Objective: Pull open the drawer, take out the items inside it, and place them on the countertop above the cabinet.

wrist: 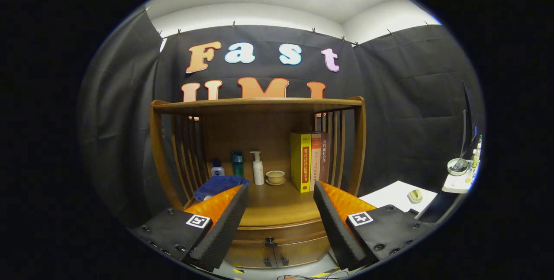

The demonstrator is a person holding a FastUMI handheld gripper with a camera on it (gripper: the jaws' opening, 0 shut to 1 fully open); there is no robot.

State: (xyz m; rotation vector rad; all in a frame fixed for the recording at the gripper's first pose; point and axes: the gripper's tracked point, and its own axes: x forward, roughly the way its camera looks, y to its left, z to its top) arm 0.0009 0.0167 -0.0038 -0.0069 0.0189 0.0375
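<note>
A wooden cabinet (277, 232) stands ahead of me, with a closed drawer (281, 230) under its countertop (277, 206). A small dark knob (270, 242) sits just below the drawer front, between my fingers. My gripper (280, 202) is open, with nothing between its fingers, and hangs a short way in front of the cabinet at countertop height. The drawer's contents are hidden.
On the countertop stand a blue folded cloth (220, 185), a small blue-capped bottle (217, 168), a teal bottle (237, 164), a white pump bottle (258, 168), a lidded cup (275, 177) and upright books (308, 161). A wooden shelf (259, 105) roofs them. A white table (400, 195) stands right.
</note>
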